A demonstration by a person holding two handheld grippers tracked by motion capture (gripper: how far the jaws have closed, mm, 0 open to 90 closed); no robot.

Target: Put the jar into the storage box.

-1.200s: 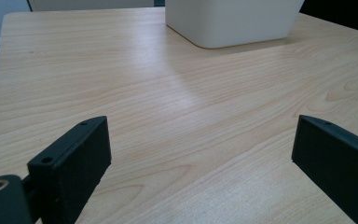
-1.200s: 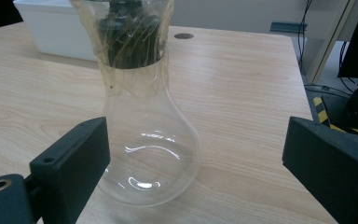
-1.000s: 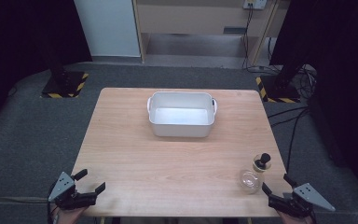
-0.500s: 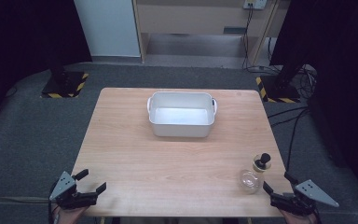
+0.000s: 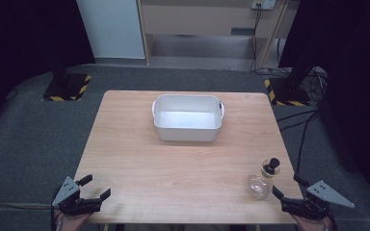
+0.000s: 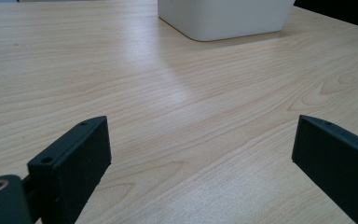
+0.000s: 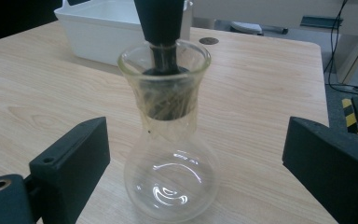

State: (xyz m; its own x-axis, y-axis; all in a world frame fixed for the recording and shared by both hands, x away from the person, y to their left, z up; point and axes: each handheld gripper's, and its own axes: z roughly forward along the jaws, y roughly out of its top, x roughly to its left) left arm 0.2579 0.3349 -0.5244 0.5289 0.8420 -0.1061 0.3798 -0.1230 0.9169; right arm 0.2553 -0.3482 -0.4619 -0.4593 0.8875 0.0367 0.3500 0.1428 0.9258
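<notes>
Between my right gripper's (image 7: 196,177) spread, empty fingers stands the glass flask (image 7: 170,140), near the counter's (image 5: 173,163) right front corner — I'd close low and gently. Left gripper (image 5: 92,191) released too.

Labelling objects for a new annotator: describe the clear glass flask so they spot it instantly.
Start at the wooden table with the white tub at its far middle, then go to the near right corner, by the right hand-held gripper. The glass flask stands nearest that gripper: clear, round-bellied, open-mouthed, unlike the yellowish bottle with a black stopper just behind it.
</notes>
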